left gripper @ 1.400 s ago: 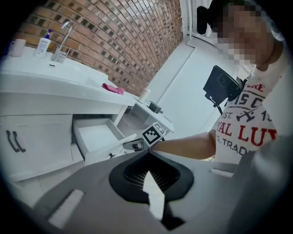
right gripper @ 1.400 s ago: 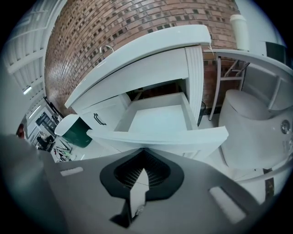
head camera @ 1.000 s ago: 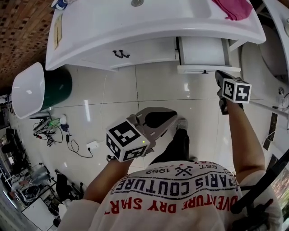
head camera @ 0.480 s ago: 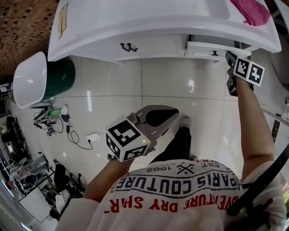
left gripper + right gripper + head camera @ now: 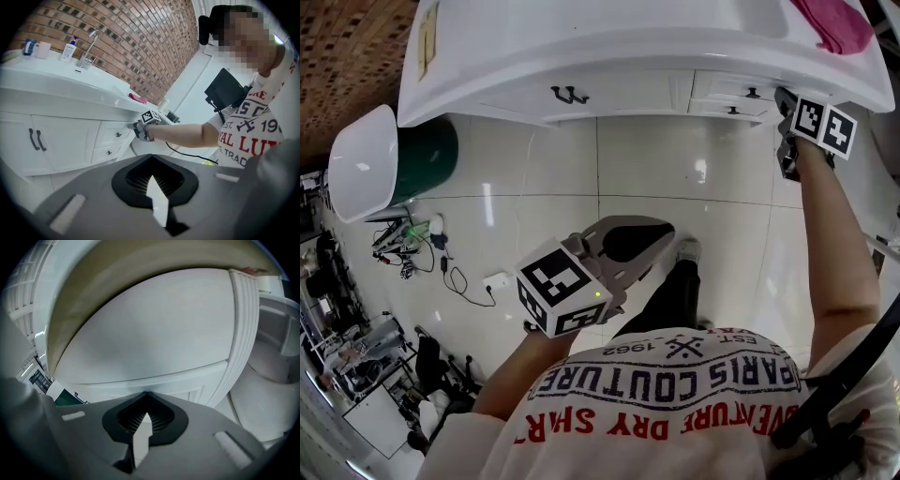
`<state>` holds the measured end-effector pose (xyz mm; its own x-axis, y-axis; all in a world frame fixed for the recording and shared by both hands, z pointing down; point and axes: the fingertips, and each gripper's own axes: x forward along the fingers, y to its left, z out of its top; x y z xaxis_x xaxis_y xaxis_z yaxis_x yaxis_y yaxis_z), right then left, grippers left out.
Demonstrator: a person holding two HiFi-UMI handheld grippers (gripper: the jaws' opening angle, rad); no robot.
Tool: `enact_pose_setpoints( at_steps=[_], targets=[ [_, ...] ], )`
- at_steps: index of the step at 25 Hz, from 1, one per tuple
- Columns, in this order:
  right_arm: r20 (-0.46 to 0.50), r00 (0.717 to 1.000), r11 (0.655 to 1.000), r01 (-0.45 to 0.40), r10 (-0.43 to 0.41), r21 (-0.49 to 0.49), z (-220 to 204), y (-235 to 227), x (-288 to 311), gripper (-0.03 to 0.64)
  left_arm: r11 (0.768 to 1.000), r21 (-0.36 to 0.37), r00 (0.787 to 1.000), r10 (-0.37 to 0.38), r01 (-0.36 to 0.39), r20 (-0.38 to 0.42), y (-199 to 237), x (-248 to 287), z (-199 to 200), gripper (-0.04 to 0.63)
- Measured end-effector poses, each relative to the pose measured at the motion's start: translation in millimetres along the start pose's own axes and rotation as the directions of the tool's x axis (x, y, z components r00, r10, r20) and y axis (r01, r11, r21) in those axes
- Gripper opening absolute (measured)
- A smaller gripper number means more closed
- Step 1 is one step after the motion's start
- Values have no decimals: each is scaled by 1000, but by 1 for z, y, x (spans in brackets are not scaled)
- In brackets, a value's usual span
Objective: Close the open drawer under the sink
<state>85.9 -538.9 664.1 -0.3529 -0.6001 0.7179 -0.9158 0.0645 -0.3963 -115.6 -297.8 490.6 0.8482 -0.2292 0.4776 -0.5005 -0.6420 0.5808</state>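
Head view: the upper drawer (image 5: 727, 86) sits flush in the vanity front at upper right. The right gripper (image 5: 784, 97) is clenched, empty, at its right end. The left gripper (image 5: 661, 234), clenched and empty, hangs mid-frame.

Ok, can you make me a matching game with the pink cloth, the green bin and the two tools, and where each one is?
Things:
1 pink cloth
2 green bin
3 right tool
4 left tool

Places:
A held above the floor tiles
B on the sink top
C up by the drawers
D standing on the floor beside the cabinet

Pairs: 1-B, 2-D, 3-C, 4-A
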Motion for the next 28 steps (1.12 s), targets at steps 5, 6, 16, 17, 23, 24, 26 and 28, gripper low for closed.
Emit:
enact_pose_setpoints(
  at_steps=[5, 6, 16, 17, 23, 24, 26, 28],
  targets=[
    [2, 1000, 1000, -15, 15, -22, 0, 1, 1, 9, 1000, -1, 1000, -4, 4, 11, 2, 4, 6, -15],
    [3, 1000, 999, -15, 15, -28, 0, 1, 1, 9, 1000, 0, 1000, -5, 5, 12, 1, 6, 7, -15],
    [-35, 972, 972, -234, 233, -31, -51, 43, -37, 8, 999, 28, 999, -40, 39, 37, -14, 18, 14, -15],
    [-37, 961, 960, -275, 274, -45, -61, 55, -52, 8, 999, 30, 998, -41, 40, 39, -16, 18, 14, -15],
    [-38, 871, 869, -491, 489, -61, -109, 136, -176, 9, 998, 27, 997, -52, 51, 60, -43, 12, 13, -15],
    [-37, 859, 855, -513, 511, -76, -114, 147, -196, 9, 998, 29, 996, -59, 57, 66, -49, 12, 11, -15],
    [-32, 838, 830, -545, 545, -118, -120, 164, -232, 8, 996, 42, 994, -76, 73, 80, -65, 12, 9, -15],
    [-24, 823, 808, -562, 568, -176, -125, 178, -265, 8, 994, 66, 992, -88, 82, 93, -86, 10, 7, -15]
  ],
)
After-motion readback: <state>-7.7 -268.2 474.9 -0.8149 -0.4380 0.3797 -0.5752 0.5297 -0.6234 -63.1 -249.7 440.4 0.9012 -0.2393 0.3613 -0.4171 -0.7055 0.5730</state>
